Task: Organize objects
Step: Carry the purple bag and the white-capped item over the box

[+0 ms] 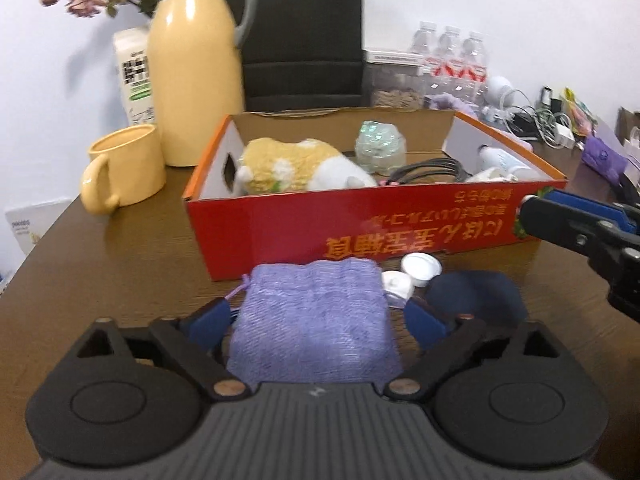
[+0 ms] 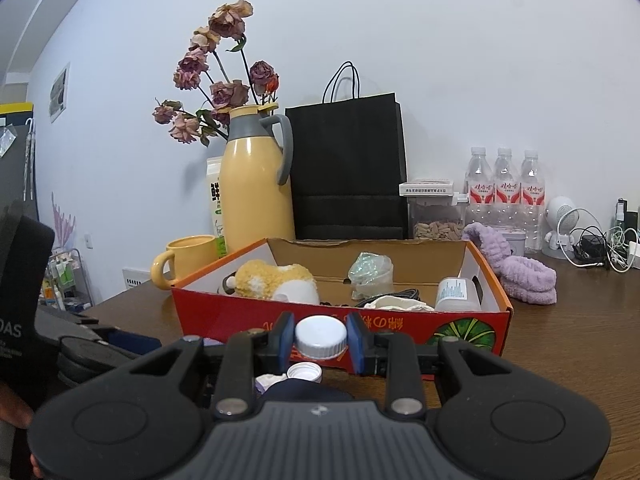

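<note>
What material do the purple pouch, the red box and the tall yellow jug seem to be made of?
Purple pouch: probably woven cloth, matte; a ribbed weave and a drawstring show.
Red box: cardboard; brown inner walls, glossy printed outside.
Tall yellow jug: smooth and glossy, likely plastic or coated metal; highlights run down its side.

- The left gripper [image 1: 316,320] points downward at the table, just in front of the red box [image 1: 360,224]; its jaws are spread wide, the blue pads [image 1: 208,326] clear of what lies between them.
- The right gripper [image 2: 321,342] is held nearly level at the box's front wall, jaws clamped on a white cap [image 2: 321,337].
</note>
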